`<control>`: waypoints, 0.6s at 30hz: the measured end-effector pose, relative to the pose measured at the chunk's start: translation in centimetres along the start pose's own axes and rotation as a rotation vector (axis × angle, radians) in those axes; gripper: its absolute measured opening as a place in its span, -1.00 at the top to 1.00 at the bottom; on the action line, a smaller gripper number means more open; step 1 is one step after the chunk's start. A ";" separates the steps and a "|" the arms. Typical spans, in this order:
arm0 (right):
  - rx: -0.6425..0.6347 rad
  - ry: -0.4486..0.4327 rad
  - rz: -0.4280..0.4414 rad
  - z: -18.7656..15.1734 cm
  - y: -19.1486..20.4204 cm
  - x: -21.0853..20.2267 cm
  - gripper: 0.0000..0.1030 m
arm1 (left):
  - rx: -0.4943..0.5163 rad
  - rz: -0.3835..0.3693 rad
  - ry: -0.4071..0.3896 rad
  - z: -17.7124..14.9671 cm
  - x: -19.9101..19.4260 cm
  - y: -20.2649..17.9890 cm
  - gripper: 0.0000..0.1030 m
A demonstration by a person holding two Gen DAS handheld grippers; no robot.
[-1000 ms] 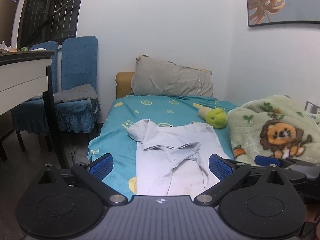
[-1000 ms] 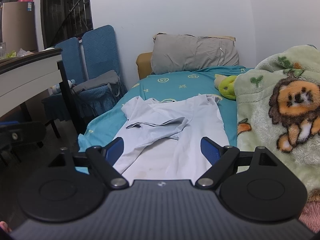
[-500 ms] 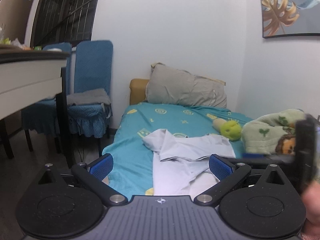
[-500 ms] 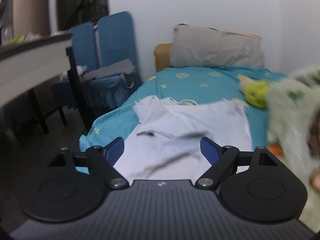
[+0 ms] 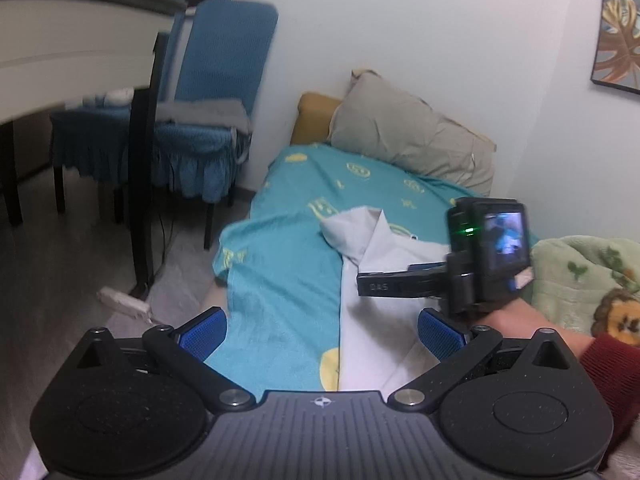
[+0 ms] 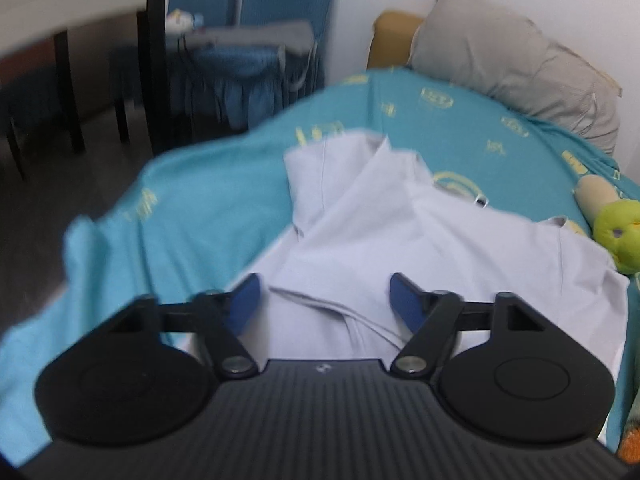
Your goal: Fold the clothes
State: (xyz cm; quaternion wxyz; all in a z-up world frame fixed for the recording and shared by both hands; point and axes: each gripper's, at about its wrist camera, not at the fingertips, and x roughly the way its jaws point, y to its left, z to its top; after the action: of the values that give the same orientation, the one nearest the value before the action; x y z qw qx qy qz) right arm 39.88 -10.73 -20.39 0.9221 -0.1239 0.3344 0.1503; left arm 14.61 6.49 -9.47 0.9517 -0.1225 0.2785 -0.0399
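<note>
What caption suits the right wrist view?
Open right hand-held gripper hovers over a white shirt on the bed.

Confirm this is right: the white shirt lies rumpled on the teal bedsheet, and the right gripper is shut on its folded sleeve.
Not quite. The right gripper is open over the shirt, gripping nothing, as the right wrist view shows. The shirt does lie rumpled on the teal bedsheet.

Your left gripper [image 5: 322, 330] is spread wide, blue pads [image 5: 202, 332] far apart with nothing between them, held level and pointing forward. Your right gripper [image 6: 325, 301] is also parted, fingers apart and gripping nothing, tipped downward. In the left wrist view your right gripper [image 5: 384, 286] reaches in from the right side, well ahead of the left one, with your right hand [image 5: 520, 318] wrapped under its body and a red sleeve cuff at the wrist.
</note>
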 end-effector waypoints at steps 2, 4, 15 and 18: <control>0.012 0.010 -0.010 -0.3 -0.3 0.5 0.43 | -0.008 -0.006 0.010 -0.1 0.2 0.2 -1.00; 0.048 -0.007 -0.009 -0.1 -0.8 0.3 0.68 | -0.018 -0.011 0.016 -0.2 0.3 0.2 -1.00; 0.403 -0.287 -0.204 3.3 -9.8 -3.3 0.89 | -0.022 -0.005 -0.104 -0.3 -2.5 -0.3 -1.00; 0.512 -0.280 -0.292 2.6 -13.4 -2.4 0.90 | -0.006 0.003 -0.122 -0.3 -2.6 -0.8 -1.00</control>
State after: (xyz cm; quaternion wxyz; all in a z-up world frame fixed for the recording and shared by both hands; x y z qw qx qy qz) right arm 44.43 -22.74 -15.20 0.9721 0.0872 0.2102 -0.0567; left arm 12.28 6.06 -8.13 0.9667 -0.1272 0.2202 -0.0302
